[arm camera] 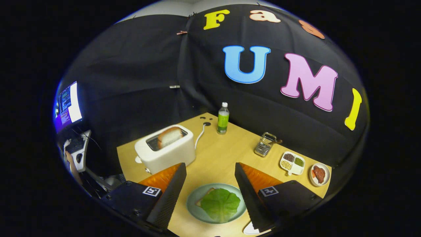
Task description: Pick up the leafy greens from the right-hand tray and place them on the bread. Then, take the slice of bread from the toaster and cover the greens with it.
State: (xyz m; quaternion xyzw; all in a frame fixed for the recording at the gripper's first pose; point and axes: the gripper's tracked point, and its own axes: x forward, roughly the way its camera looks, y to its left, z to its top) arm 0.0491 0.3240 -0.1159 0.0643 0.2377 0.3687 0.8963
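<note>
Table (223,154): light wood, centre of frame.
Toaster (166,149): left of centre; cord trails behind, could snag on approach.
Plate (194,200): lower centre, between the fingers.
Leafy greens (220,204): already lying on the bread (206,193); loose, may slide when covered.
Slice of bread (169,136): upright in the toaster slot; risks crushing or jamming.
Gripper (210,172): fingers spread wide, holding nothing.

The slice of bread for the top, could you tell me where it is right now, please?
It stands in the toaster's slot, bread slice upright, beyond the open hand-held gripper.
</note>
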